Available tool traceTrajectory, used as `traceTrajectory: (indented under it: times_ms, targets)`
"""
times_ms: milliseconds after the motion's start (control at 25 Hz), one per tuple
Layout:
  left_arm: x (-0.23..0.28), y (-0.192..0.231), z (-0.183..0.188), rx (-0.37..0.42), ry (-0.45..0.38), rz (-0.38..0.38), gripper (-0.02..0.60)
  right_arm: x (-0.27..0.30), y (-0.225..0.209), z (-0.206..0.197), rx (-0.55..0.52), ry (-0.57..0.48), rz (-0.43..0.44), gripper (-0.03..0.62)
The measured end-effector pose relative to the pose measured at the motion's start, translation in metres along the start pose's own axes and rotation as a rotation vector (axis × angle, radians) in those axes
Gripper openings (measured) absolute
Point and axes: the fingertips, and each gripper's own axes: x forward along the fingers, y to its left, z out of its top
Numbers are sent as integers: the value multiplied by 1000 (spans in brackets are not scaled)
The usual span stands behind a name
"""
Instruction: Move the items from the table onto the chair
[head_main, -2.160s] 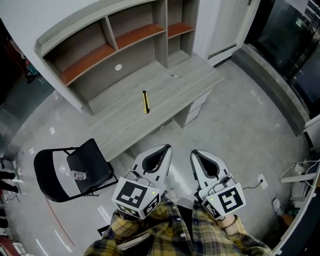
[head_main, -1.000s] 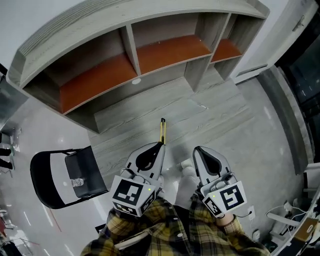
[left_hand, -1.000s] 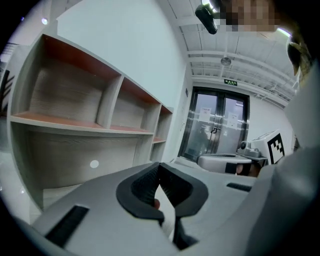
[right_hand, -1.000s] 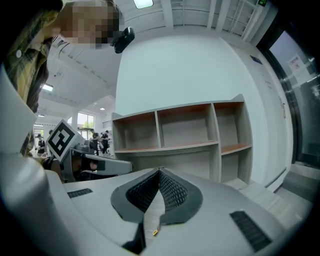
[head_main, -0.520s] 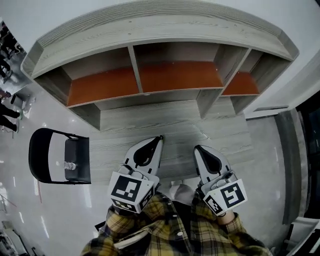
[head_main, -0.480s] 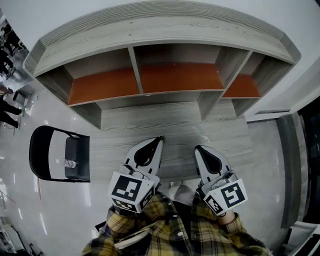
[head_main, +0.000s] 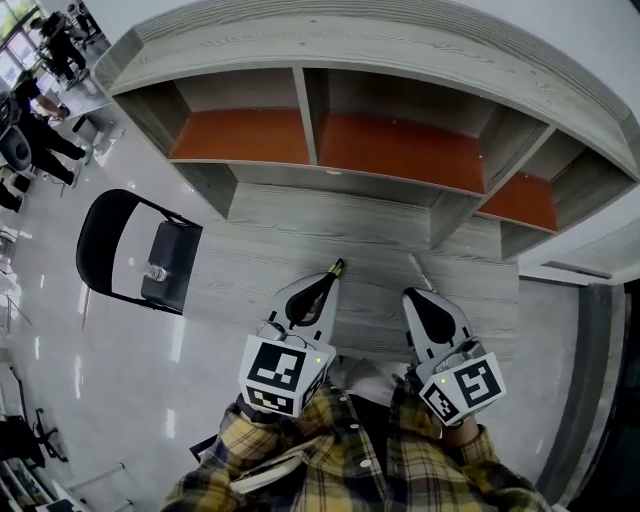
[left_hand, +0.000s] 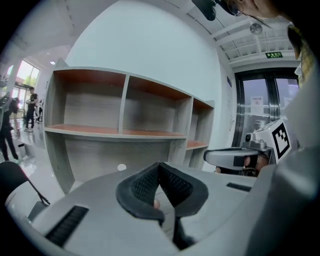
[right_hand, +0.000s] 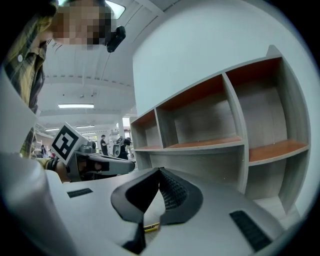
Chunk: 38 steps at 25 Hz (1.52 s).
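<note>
A yellow and black tool (head_main: 337, 267) lies on the grey desk (head_main: 290, 220); only its far end shows past my left gripper's tip. In the right gripper view a sliver of the yellow tool (right_hand: 151, 227) appears below the jaws. A thin small item (head_main: 419, 270) lies on the desk just beyond my right gripper. The black folding chair (head_main: 105, 240) stands left of the desk with a small clear object (head_main: 155, 271) on its seat. My left gripper (head_main: 324, 281) (left_hand: 160, 166) and right gripper (head_main: 413, 296) (right_hand: 159, 172) are side by side over the desk's near edge, both shut and empty.
A shelf unit with orange boards (head_main: 400, 150) rises from the desk's far side. Grey floor (head_main: 60, 330) spreads around the chair. People stand at the far upper left (head_main: 40, 60). Each gripper shows in the other's view: the right (left_hand: 235, 157), the left (right_hand: 95, 162).
The view has swung, so desk and shelves sit more to the right and the chair higher up. Both grippers have shifted across the desk's near edge; the yellow tool's end now shows past the left one.
</note>
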Motion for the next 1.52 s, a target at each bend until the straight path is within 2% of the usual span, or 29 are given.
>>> traceTrajectory:
  times_ms: [160,520,800,920,1040,1280,1520]
  targets:
    - [5,5,-6,-9,21,23,5,4,0,-7,13,22,7,17]
    - [17,23,-31,-82,73,64,16,5,-5,-22,58,56,17,17]
    - [25,32,-59,-141,156,47,173,10,-8,-39,110,70,25,17]
    - [34,36,-76,-139,206,17,193,12,-7,-46,117,79,21,17]
    - [49,45,-102,-111,259,12,193,11,-8,-55,127,100,4,17]
    - [85,60,-172,-106,421,-7,193,4,-16,-78,155,154,-54,17]
    - [110,71,-240,-69,578,-35,193,-5,-22,-99,202,182,-107,17]
